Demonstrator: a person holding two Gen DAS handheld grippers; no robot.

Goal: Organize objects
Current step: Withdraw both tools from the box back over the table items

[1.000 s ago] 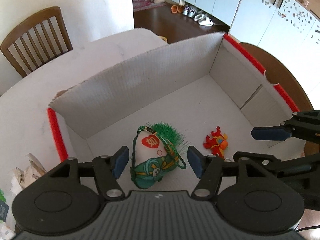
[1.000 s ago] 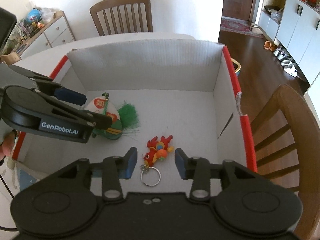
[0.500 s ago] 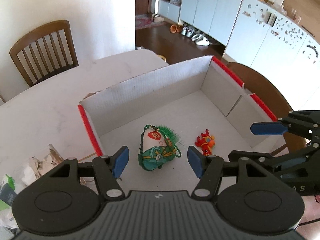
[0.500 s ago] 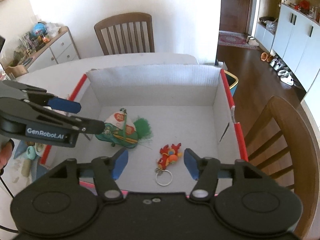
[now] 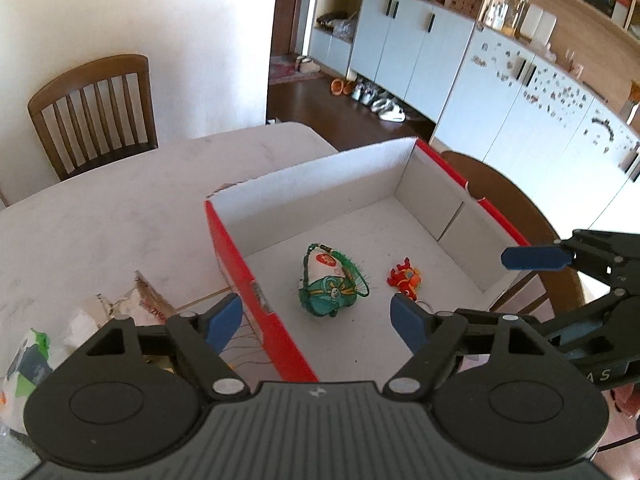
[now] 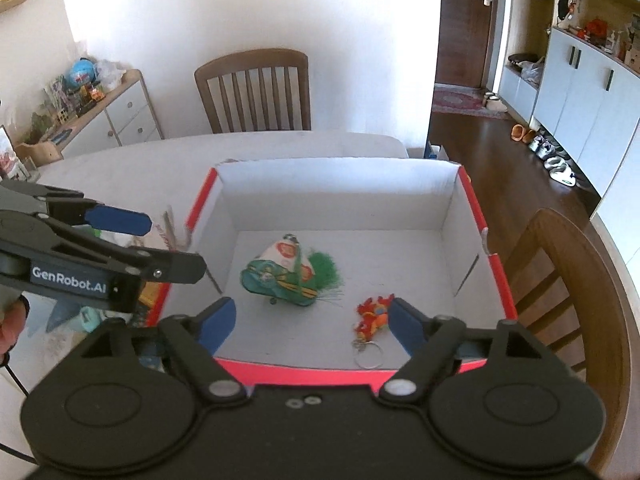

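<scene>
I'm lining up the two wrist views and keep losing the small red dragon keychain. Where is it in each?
Left wrist view: the small red dragon keychain lies right of centre on the box floor, right of the green-and-white tasselled pouch.
Right wrist view: it lies low and right of centre, its metal ring toward the camera.
Shared landmark: the red-edged white cardboard box.

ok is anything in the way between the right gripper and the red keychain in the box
Nothing visible. The right gripper is open above the box's near red wall, and the red keychain lies uncovered on the box floor, apart from the green pouch.
</scene>
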